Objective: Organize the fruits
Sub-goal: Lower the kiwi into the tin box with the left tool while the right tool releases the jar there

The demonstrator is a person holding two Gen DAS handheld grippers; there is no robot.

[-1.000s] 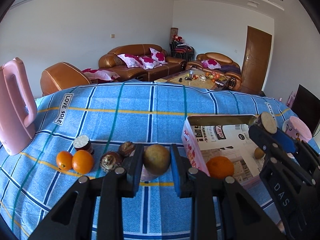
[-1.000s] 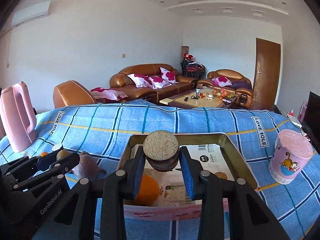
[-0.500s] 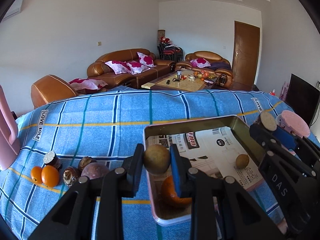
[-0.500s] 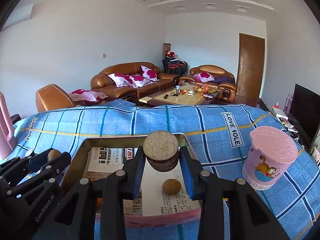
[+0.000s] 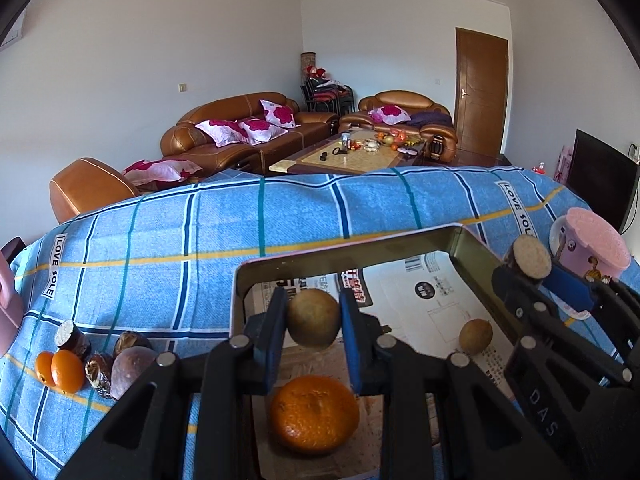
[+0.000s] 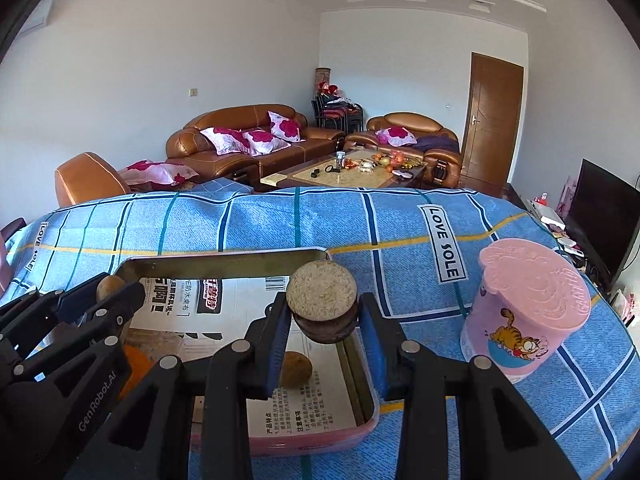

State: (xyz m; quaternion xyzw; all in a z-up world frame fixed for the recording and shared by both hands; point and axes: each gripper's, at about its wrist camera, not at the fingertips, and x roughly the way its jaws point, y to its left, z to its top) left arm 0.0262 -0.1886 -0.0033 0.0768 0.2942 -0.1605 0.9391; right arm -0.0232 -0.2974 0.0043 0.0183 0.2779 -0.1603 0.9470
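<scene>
Living room lying behind a blue plaid cloth [image 6: 280, 220].
A pink cartoon cup [image 6: 528, 308] is standing at right; brown sofas [image 6: 248, 136] and possibly a TV [image 6: 604, 208] are sitting beyond.

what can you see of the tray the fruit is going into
The tray is a shallow rectangular tin with rounded corners, dull gold inside, pink outside. It lies flat on the blue plaid cloth, lined with printed paper. An orange and a small brown fruit rest inside. Both loaded grippers hang over it: the left gripper and the right gripper.
</scene>
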